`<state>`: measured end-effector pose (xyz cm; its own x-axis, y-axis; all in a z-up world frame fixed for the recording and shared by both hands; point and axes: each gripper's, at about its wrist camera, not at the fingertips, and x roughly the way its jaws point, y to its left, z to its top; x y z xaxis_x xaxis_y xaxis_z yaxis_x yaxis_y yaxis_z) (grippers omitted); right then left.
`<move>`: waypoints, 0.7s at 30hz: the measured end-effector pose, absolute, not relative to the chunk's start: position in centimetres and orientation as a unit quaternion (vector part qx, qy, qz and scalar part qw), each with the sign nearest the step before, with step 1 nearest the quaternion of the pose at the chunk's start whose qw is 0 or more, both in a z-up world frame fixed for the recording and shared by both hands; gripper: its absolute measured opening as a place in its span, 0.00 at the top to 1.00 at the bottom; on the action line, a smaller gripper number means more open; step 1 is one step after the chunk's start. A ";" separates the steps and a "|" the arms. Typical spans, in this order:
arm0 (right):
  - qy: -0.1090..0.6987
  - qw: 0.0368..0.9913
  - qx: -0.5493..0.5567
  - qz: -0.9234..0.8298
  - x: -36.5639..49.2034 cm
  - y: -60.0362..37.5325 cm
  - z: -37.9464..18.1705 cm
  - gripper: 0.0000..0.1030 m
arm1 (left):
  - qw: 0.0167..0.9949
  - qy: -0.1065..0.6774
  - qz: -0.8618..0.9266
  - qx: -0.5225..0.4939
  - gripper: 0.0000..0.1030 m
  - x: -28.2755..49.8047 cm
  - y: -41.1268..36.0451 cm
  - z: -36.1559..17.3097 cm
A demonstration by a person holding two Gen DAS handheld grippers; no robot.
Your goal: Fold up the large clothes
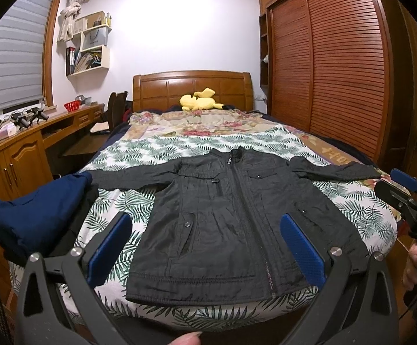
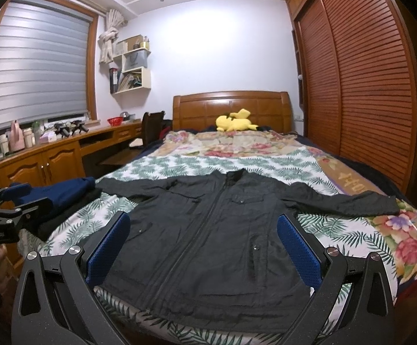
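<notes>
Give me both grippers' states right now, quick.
Left gripper: jaws open, holding nothing, above the black jacket.
Right gripper: jaws open, holding nothing.

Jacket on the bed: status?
Left tool open, right tool open, both empty. Black jacket flat, zipped, sleeves spread, unfolded. Navy garment beside left sleeve, touching or not unclear.

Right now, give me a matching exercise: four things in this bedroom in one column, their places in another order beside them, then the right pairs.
Things:
1. black zip-up jacket
2. yellow plush toy
3. folded navy blue garment
4. red basket

Places:
A. on the wooden desk under the window
B. at the bed's left edge
C. by the wooden headboard
D. spread flat, sleeves out, on the leaf-print cover

Pairs: 1-D, 2-C, 3-B, 4-A
</notes>
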<state>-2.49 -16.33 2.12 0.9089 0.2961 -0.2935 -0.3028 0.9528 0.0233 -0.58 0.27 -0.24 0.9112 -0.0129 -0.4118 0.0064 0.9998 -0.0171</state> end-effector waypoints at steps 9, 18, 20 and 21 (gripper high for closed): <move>0.167 0.969 -0.029 0.178 1.6 -14.6 0.8 0.00 | 0.969 0.247 0.008 -0.011 0.00 2.4 1.9 -3.0; 0.182 0.960 -0.057 0.203 5.9 -11.6 -1.2 0.00 | 0.959 0.282 0.028 -0.022 0.00 5.3 4.2 -6.1; 0.183 0.958 -0.064 0.210 7.2 -10.7 -1.5 0.00 | 0.957 0.286 0.031 -0.024 0.00 5.9 4.7 -6.6; 0.183 0.957 -0.066 0.213 7.7 -10.4 -1.6 0.00 | 0.957 0.288 0.034 -0.026 0.00 6.3 5.1 -6.8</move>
<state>7.69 -10.35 -1.64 0.8422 0.3837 -0.3789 -0.4321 0.9005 -0.0486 6.29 5.06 -6.83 0.8318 0.0489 -0.5528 -0.0794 0.9963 -0.0314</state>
